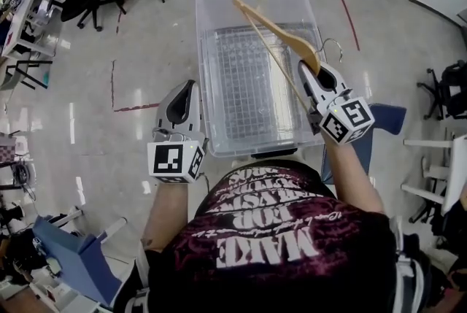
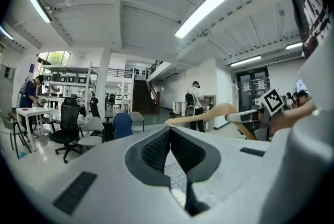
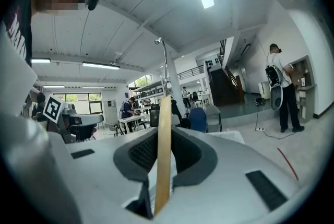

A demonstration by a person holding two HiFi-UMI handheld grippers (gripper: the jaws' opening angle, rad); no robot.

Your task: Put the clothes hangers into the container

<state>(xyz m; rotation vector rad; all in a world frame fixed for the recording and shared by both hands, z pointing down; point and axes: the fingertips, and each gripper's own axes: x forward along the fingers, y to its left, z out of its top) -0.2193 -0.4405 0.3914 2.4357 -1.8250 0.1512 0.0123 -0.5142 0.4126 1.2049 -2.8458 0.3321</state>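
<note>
The right gripper [image 1: 309, 71] pinches a wooden hanger [image 1: 281, 31] at its near right end, its long axis slanting far-left above the open clear container [image 1: 211, 9], whose gridded bottom [image 1: 248, 93] shows bare, while the left gripper [image 1: 188, 85], jaws pressed together and empty, hovers just beside the container's near-left wall.

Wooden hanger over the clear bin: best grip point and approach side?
Take the wooden hanger on its flat arm near the neck, pads on the two broad faces, coming from the person's side as the right gripper does. The wood is thin and flat, so it sits edge-on between the jaws, and the long end hangs free over the container.
</note>
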